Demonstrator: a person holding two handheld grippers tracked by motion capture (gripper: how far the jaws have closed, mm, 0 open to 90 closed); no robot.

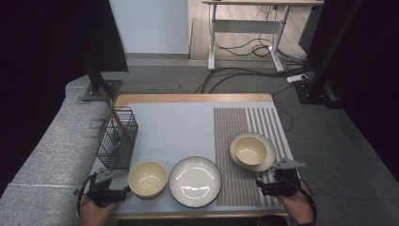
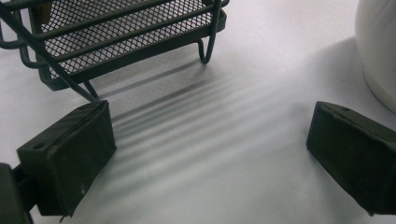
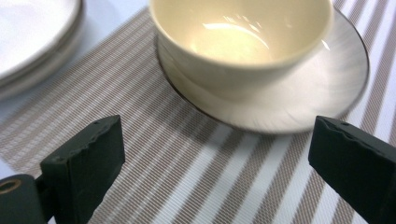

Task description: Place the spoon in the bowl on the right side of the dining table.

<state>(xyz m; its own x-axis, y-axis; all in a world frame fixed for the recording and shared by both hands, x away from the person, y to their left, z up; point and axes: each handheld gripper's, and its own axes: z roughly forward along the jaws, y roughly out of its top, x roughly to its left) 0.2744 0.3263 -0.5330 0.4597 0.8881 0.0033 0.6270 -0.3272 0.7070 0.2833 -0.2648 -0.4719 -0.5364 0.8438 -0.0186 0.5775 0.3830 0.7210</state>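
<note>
Item 1: left gripper, jaws spread, empty, at 9 o'clock of cream bowl, wire basket at 12. Item 2: right gripper, jaws wide apart, empty, at 6 o'clock of second bowl seated on small plate, striped mat beneath.

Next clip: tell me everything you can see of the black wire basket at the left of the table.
The wire basket is black or dark metal, with a rod frame, fine mesh panels and small looped wire feet. It stands upright on the pale table surface near the left edge, behind the cream bowl. A brown, wood-like utensil leans out of its top. The open left gripper sits just in front, not touching it.
</note>
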